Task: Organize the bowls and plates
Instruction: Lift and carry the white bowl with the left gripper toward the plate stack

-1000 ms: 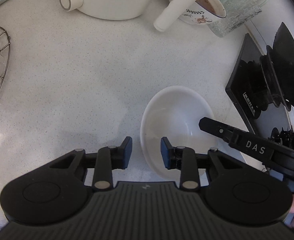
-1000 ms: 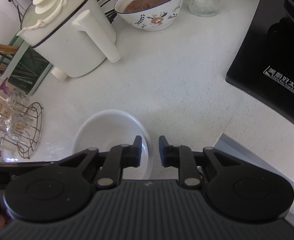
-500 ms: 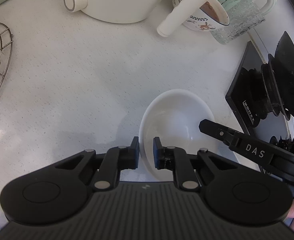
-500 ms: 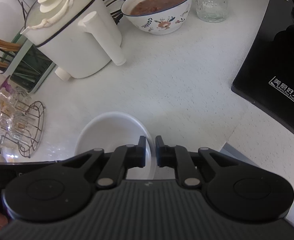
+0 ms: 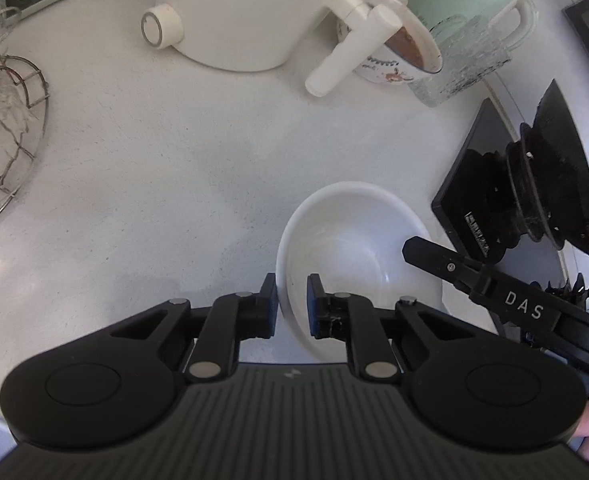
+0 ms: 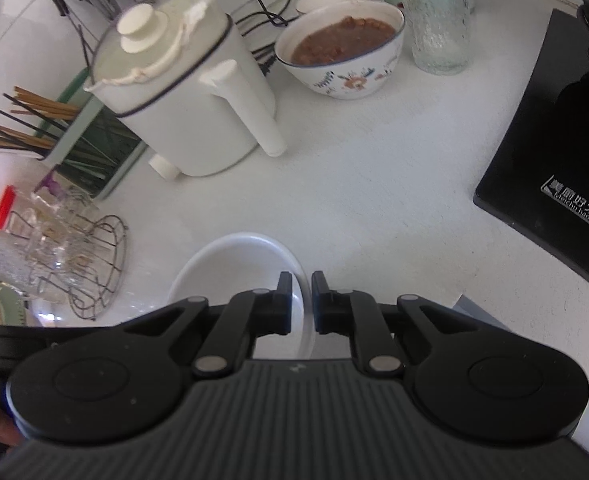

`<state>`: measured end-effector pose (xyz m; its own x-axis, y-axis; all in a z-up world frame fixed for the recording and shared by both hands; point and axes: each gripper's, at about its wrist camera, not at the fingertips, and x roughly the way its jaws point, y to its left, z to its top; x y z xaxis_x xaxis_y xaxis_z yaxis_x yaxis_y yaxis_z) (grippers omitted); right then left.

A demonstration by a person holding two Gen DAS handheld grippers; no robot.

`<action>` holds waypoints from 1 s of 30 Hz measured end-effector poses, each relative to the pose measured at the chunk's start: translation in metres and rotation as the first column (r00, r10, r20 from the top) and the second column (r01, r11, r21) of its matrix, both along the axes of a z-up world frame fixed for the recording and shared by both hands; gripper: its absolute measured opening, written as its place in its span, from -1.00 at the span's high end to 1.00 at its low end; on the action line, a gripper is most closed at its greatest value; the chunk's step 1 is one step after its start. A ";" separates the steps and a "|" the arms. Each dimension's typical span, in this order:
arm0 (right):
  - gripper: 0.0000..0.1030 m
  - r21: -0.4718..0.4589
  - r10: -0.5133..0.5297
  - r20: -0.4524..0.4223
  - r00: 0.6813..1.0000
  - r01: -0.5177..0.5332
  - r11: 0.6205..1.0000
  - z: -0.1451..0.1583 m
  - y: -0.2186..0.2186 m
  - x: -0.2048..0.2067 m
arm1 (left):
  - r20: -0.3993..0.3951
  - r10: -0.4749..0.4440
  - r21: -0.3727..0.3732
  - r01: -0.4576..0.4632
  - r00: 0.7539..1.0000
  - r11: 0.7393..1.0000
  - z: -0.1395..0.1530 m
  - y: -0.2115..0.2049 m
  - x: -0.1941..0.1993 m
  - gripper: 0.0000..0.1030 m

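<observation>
On the white countertop (image 5: 134,168), in front of the kettle (image 5: 246,12), the empty white bowl (image 5: 350,240) is pinched at opposite rims: left gripper (image 5: 292,304) and right gripper (image 6: 301,304) each grasp its wall. Lifting well likely means raising both together, level, gripping evenly. A second ago the left jaws stood wider; both have since closed onto the rim.
</observation>
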<state>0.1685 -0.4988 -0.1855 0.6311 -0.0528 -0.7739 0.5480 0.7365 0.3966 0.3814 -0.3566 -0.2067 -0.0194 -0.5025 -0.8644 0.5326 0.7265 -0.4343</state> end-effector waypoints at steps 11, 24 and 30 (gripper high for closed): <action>0.75 -0.015 0.034 0.058 0.998 -0.033 0.999 0.030 0.012 -0.014 | 0.004 0.046 -0.043 -0.045 0.999 0.998 0.039 0.022 -0.009 0.68; 0.75 -0.019 0.099 0.098 0.990 -0.098 0.995 0.052 0.027 -0.023 | 0.024 0.092 -0.052 -0.090 0.995 0.995 0.068 0.049 -0.024 0.67; 0.74 0.000 0.130 0.103 0.986 -0.130 0.991 0.057 0.035 -0.023 | 0.020 0.129 -0.065 -0.127 0.991 0.990 0.074 0.070 -0.029 0.67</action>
